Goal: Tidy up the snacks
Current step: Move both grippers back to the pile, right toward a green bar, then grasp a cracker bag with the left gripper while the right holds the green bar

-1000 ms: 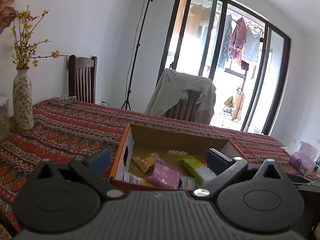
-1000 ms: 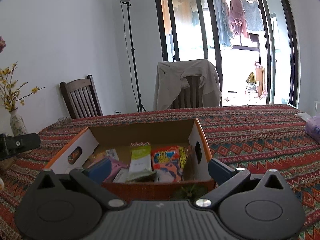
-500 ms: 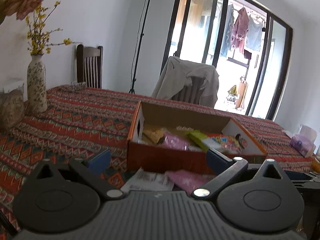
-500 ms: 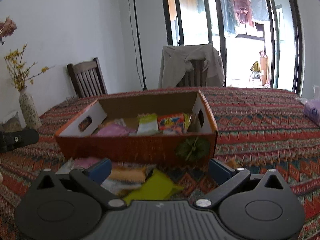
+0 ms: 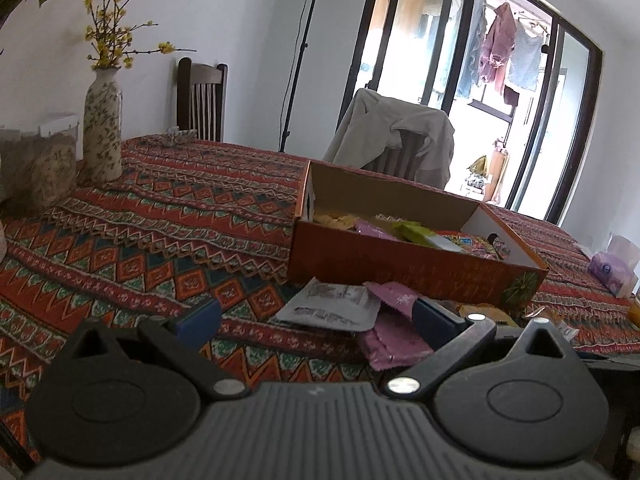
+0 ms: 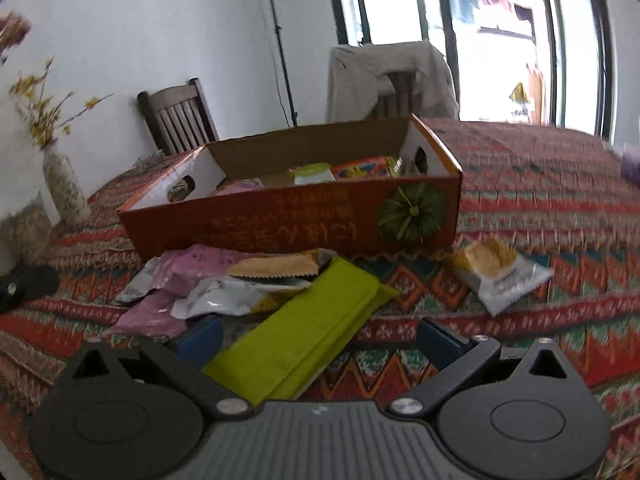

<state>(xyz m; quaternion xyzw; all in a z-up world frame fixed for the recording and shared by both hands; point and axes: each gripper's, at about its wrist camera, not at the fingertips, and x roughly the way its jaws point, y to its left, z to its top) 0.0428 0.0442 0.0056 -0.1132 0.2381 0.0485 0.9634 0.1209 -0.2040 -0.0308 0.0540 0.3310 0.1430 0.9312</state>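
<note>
An orange cardboard box (image 6: 288, 220) holds several snack packets; it also shows in the left wrist view (image 5: 400, 256). Loose snacks lie on the patterned tablecloth in front of it: a lime-green packet (image 6: 304, 328), pink packets (image 6: 192, 268), a silver packet (image 6: 224, 300), a biscuit packet (image 6: 276, 266) and a cake packet (image 6: 500, 276). My right gripper (image 6: 316, 338) is open, low over the green packet. My left gripper (image 5: 316, 320) is open, with a white packet (image 5: 332, 308) and a pink packet (image 5: 392, 332) between its fingers, not gripped.
A flowered vase (image 5: 102, 128) and a jar (image 5: 36, 164) stand at the table's left. Two chairs (image 5: 202, 100) stand behind the table, one draped with a jacket (image 5: 396, 140). A tissue pack (image 5: 614, 268) lies at the right.
Both grippers have drawn back from over the box and dropped low to the table. The loose snacks in front of the box have come into view between the fingers.
</note>
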